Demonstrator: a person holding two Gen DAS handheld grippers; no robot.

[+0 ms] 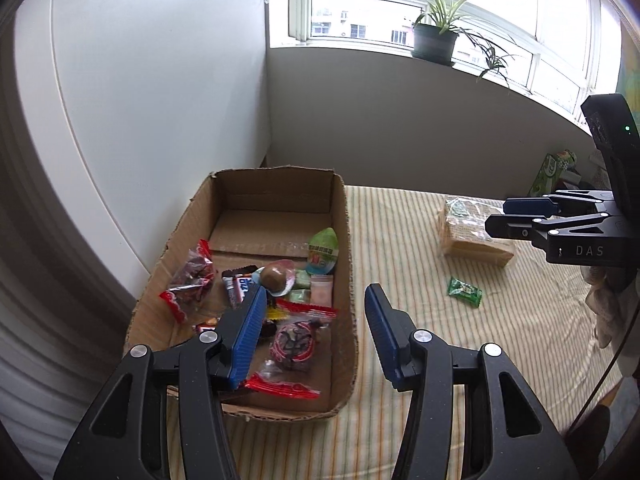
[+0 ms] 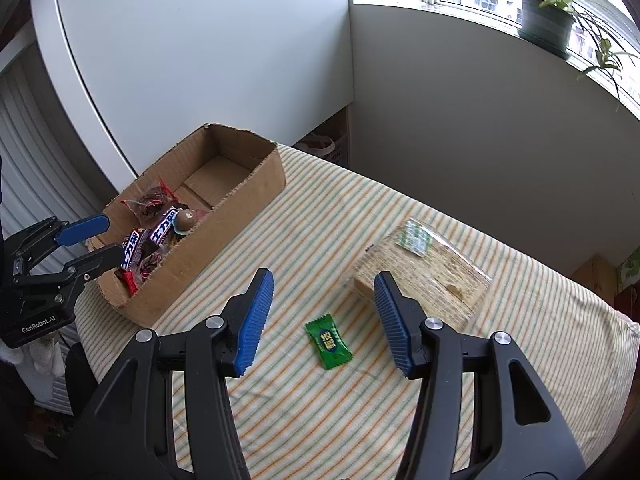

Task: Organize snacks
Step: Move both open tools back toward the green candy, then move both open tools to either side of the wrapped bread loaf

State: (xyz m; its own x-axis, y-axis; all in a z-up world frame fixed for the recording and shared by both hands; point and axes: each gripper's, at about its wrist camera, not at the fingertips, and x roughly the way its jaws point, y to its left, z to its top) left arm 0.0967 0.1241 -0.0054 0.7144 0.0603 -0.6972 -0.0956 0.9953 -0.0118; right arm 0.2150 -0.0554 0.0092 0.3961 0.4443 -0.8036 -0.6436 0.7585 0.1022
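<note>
Where stripes run bare, green candy [image 2: 329,339]

L wrist cam sits close over the cardboard box [image 1: 280,200], facing the window. R wrist cam looks down at the striped cloth [image 2: 400,420]. Both share box, cloth.

My right claw [image 2: 323,322] hangs wide open over bare striped tabletop [image 2: 440,420], with only the green candy [image 2: 329,340] lying between its fingers. The wrapped cracker block [image 2: 424,276] stands just beyond the right finger. The cardboard box [image 2: 224,248] walls off the left, where my left claw [image 1: 316,336] gapes above its near end.
</note>
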